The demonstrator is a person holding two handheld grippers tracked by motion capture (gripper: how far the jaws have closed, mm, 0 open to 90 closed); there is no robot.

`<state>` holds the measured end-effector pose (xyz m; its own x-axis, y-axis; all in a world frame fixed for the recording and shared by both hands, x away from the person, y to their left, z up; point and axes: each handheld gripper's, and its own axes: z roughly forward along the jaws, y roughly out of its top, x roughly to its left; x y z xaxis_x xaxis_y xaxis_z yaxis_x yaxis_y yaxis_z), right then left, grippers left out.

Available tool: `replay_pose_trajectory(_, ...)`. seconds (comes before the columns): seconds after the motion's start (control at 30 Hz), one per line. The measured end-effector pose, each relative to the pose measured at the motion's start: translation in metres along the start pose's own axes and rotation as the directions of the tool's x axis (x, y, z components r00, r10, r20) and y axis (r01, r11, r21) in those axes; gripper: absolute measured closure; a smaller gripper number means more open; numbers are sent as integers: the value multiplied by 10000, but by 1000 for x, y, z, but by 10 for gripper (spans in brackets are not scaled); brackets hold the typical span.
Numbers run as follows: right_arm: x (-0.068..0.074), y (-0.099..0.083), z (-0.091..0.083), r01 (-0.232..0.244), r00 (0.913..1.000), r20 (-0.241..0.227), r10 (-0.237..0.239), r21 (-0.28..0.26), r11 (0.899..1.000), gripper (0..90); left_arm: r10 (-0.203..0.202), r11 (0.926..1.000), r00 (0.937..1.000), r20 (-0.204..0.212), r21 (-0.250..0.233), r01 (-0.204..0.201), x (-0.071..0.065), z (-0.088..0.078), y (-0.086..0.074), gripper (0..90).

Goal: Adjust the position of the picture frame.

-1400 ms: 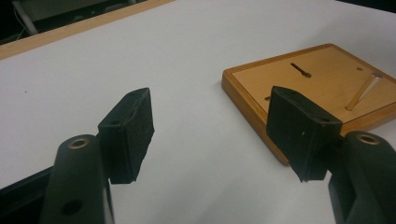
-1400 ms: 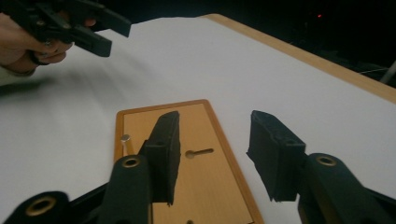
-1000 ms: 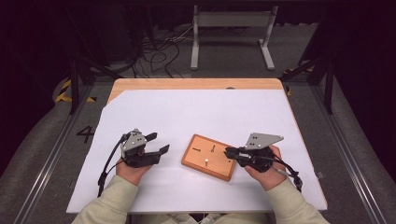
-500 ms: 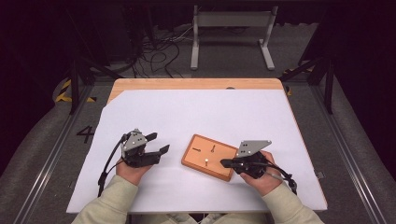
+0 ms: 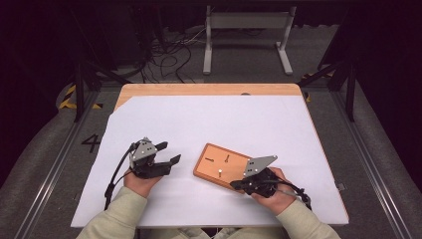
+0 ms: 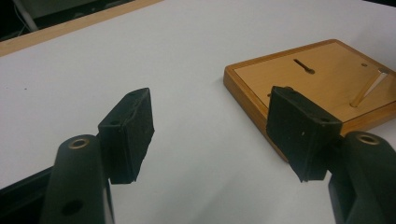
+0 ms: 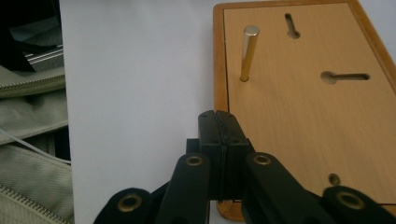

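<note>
A wooden board (image 5: 222, 164) lies on the white sheet, a little right of centre; it has two keyhole slots (image 7: 345, 76) and one upright brass peg (image 7: 247, 52) near its front edge. My right gripper (image 5: 238, 185) sits at the board's near right corner, jaws pressed together with nothing between them, tips over the board's edge (image 7: 219, 122). My left gripper (image 5: 168, 152) rests on the sheet to the left of the board (image 6: 322, 74), jaws wide apart and empty, pointing toward it. In the left gripper view the peg (image 6: 369, 88) stands at the board's far side.
The white sheet (image 5: 214, 124) covers most of a wooden table (image 5: 199, 89). Beyond the table are a metal stand (image 5: 246, 30) and loose cables (image 5: 164, 55) on the floor. A sleeve (image 7: 28, 121) of the person shows at the left of the right gripper view.
My right gripper has drawn back toward the person and down to the board's near corner. The left gripper and the board have stayed where they were.
</note>
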<state>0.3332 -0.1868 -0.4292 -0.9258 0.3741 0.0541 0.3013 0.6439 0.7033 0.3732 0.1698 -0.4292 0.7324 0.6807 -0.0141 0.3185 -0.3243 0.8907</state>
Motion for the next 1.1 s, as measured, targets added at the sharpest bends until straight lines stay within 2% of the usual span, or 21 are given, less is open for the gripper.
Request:
replay_pose_trajectory(0.27,4,-2,9,258,9994,-258,-241,690,9973,900,-1,10000,10000,-5,5,1,0,0,0,322)
replay_pose_trajectory(0.4,5,-3,15,338,9994,-153,-323,1130,9930,900,-20,10000,10000,6,35,20,0,0,0,323)
replay_pose_trajectory(0.7,4,-2,15,228,9996,-194,-205,1256,9918,900,-16,10000,10000,6,32,16,-1,0,0,322)
replay_pose_trajectory(0.8,2,-2,13,260,9994,204,-290,1382,9901,900,-5,10000,10000,10,42,5,-1,0,0,322)
replay_pose_trajectory(0.87,-3,-3,11,105,9987,484,-173,1371,9905,900,-3,10000,10000,7,50,3,-1,0,0,322)
replay_pose_trajectory(1.0,-9,-6,8,-106,9967,810,-2,1328,9911,900,14,10000,10000,5,68,-14,0,1,0,322)
replay_pose_trajectory(1.1,-10,-6,8,-124,9961,886,7,1321,9912,900,18,10000,10000,0,70,-18,0,0,0,322)
